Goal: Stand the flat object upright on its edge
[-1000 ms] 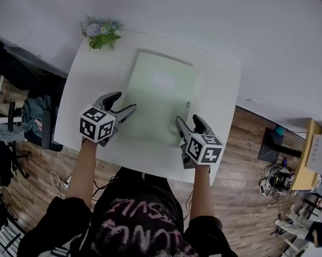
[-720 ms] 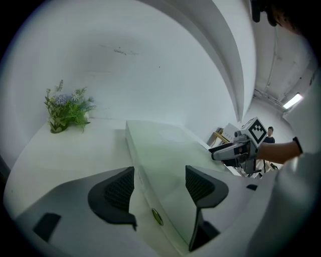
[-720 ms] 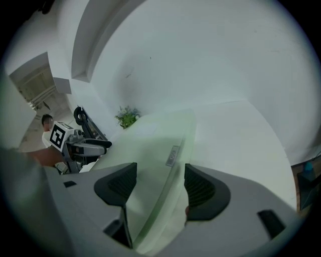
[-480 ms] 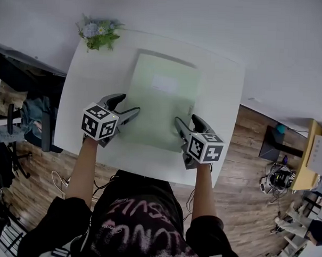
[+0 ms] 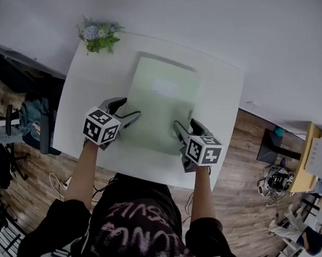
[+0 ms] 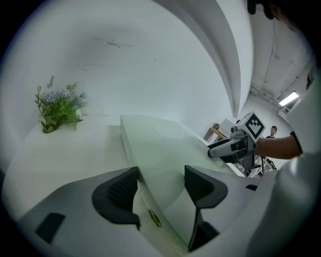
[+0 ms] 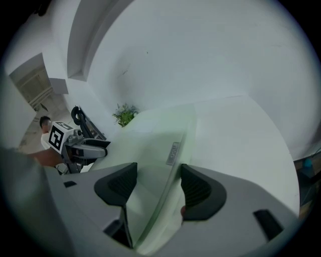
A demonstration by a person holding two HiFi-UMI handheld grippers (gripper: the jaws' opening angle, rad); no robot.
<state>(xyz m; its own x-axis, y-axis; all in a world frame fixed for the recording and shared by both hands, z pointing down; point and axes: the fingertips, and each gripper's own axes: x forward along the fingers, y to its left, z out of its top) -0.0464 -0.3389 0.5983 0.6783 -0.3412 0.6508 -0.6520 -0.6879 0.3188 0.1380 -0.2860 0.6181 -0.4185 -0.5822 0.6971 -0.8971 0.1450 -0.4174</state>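
Observation:
A pale green flat file box (image 5: 162, 104) lies on the white table (image 5: 93, 85), with a white label on its cover. My left gripper (image 5: 128, 108) straddles its near left edge: one finger over the table, the other over the cover. In the left gripper view the box edge (image 6: 150, 165) runs between the open jaws (image 6: 160, 186). My right gripper (image 5: 186, 122) straddles the near right edge beside the metal clasp (image 5: 189, 113). In the right gripper view that edge (image 7: 168, 165) also lies between open jaws (image 7: 156, 186).
A small potted plant (image 5: 98, 34) stands at the table's far left corner. The table's near edge (image 5: 148, 167) is close to both hands. Wooden floor, a dark chair (image 5: 38, 122) at the left and clutter at the right surround the table.
Both grippers have edged forward and inward, so their jaws now sit around the box's near side edges. The box itself has hardly moved.

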